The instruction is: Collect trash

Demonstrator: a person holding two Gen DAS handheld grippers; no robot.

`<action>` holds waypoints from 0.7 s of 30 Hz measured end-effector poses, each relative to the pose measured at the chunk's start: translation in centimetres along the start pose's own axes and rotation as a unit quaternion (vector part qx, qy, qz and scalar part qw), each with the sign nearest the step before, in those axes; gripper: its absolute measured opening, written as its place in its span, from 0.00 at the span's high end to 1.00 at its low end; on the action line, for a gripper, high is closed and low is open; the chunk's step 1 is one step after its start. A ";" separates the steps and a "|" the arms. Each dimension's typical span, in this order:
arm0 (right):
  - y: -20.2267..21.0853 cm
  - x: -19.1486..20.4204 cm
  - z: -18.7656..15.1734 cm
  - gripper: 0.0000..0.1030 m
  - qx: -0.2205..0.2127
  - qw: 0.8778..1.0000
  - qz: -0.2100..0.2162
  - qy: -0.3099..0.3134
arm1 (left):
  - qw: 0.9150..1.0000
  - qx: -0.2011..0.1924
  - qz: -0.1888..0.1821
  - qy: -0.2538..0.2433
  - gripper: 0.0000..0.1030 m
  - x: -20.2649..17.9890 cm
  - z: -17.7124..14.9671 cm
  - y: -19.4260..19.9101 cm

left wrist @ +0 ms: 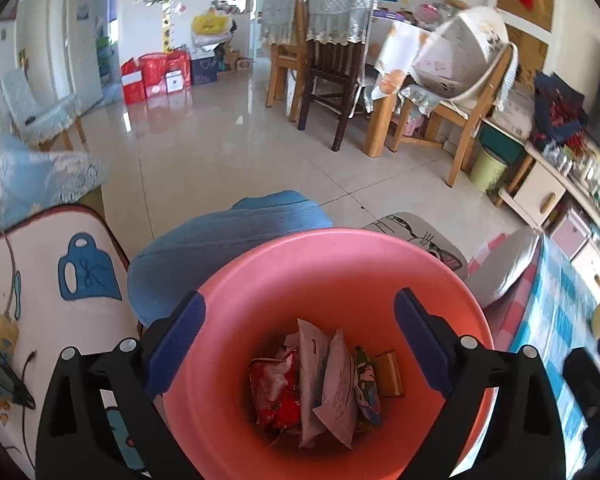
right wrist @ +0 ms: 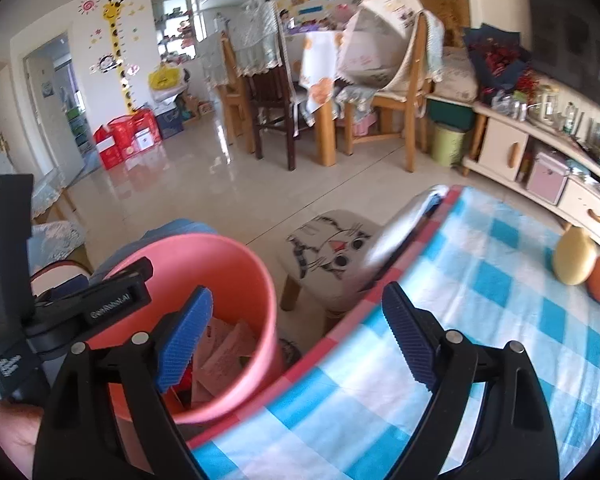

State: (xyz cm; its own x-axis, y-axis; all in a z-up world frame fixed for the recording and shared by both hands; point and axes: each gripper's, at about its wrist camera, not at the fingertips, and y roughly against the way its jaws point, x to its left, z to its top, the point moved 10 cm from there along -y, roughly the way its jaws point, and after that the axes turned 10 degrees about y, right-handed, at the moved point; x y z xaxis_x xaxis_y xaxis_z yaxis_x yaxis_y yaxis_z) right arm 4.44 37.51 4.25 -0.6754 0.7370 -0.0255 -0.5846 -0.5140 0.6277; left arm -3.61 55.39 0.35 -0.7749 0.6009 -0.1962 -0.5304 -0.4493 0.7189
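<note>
Trash (left wrist: 320,380) is being kept in the pink bin (left wrist: 340,256) at six o'clock, under wide, empty left tongs (left wrist: 300,344), while right tongs (right wrist: 296,336), equally wide, are being held over a seemingly cleared checked worktop (right wrist: 480,320).

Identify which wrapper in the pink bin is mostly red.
The crumpled red wrapper at the left of the pile in the pink bin; the white packets beside it are pale and flat.

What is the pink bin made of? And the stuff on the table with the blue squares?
The pink bin looks like plastic: smooth, one even colour, thin moulded rim, soft matte sheen. The blue checked table cover looks like a thin plastic or oilcloth sheet, since it lies flat and slightly glossy, though woven cloth can't be ruled out.
</note>
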 end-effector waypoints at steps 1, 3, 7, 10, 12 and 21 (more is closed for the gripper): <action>0.5 -0.3 -0.1 0.15 -0.002 1.000 -0.002 -0.002 | 1.000 -0.001 -0.001 -0.004 0.08 -0.4 -0.1 0.2; 1.6 -0.9 -0.5 0.15 -0.007 1.000 -0.008 -0.004 | 1.000 -0.005 -0.008 -0.014 0.08 -1.3 -0.3 0.6; 3.2 -2.2 -1.3 0.15 -0.012 1.000 -0.029 0.001 | 0.999 -0.017 -0.014 -0.048 0.08 -3.1 -1.0 1.5; 4.5 -3.2 -2.1 0.15 -0.015 0.999 -0.042 0.001 | 0.997 -0.029 -0.025 -0.071 0.08 -4.7 -1.2 2.4; 5.4 -4.0 -2.6 0.15 -0.016 0.999 -0.052 -0.002 | 0.995 -0.040 -0.035 -0.085 0.07 -5.9 -1.6 3.3; 9.0 -8.6 -6.8 0.15 -0.009 0.994 -0.101 -0.032 | 0.978 -0.094 -0.085 -0.169 0.06 -12.4 -4.2 8.3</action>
State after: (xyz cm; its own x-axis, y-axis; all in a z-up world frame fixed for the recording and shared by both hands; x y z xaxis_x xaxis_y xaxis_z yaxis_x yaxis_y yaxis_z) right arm 1.87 23.56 4.86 -0.5136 0.8521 -0.1004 -0.7142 -0.3598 0.6003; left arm 0.14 41.49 5.92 -0.5299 0.8467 -0.0478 -0.7193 -0.4189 0.5542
